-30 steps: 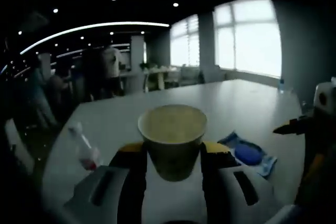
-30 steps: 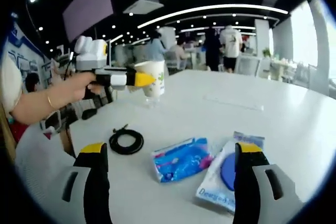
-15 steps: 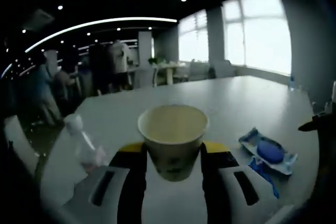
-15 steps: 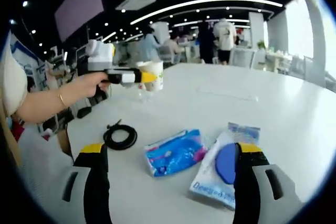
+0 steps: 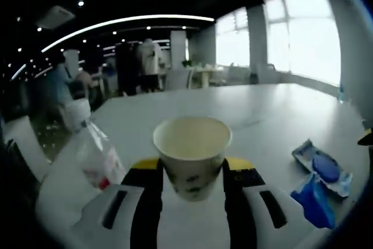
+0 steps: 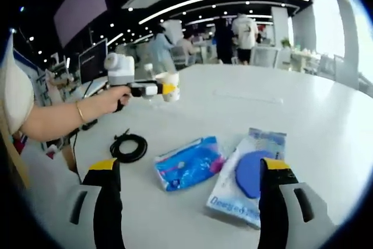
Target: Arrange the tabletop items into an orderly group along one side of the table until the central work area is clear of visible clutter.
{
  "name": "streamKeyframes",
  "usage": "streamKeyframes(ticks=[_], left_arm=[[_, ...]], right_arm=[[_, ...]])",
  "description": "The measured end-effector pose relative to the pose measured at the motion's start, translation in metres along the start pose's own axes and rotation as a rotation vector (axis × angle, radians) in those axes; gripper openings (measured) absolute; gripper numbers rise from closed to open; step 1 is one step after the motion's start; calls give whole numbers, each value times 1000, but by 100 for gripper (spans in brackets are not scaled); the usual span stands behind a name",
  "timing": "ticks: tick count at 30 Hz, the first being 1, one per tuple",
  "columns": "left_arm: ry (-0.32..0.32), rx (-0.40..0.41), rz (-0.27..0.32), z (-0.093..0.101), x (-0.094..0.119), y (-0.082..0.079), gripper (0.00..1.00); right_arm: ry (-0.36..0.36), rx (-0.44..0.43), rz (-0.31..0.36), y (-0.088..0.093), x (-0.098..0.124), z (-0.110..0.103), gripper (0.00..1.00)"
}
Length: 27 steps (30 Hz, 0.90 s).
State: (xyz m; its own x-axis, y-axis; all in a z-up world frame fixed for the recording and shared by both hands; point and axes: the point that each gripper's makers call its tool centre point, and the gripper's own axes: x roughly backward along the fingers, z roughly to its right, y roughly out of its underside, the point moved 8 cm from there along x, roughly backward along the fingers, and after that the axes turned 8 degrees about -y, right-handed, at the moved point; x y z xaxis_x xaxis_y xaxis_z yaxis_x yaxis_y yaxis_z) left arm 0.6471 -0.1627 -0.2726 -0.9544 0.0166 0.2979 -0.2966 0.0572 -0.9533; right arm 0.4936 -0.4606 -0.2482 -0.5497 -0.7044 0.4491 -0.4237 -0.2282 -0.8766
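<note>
While the left gripper (image 5: 192, 173) clamps a paper cup (image 5: 192, 151) at frame centre beside a plastic bottle (image 5: 96, 155), the right gripper (image 6: 189, 182) gapes over blue packets (image 6: 187, 162), with a coiled cable (image 6: 129, 146) at centre left.

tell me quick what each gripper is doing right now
Left gripper: shut on the paper cup, held up above the table.
Right gripper: open, holding nothing, jaws wide apart over the blue packets.
</note>
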Motion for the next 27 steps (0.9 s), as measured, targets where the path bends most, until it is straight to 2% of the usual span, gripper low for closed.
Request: streamKeyframes(ticks=[5,13,19,27], left_arm=[[-42,9,4,-5,-6,7,38],[-107,4,-32,-13,-15,24,38],[-122,33,-43,-17,-20,32,38],[-125,4,-33,-19,-26,37,38]], right_arm=[[3,-5,-9,2,1,1,98],[4,-9,-24,4,0,1,98],[4,-12,-27,4,0,1,97],[-8,-15,-39,6,-3,1,97]])
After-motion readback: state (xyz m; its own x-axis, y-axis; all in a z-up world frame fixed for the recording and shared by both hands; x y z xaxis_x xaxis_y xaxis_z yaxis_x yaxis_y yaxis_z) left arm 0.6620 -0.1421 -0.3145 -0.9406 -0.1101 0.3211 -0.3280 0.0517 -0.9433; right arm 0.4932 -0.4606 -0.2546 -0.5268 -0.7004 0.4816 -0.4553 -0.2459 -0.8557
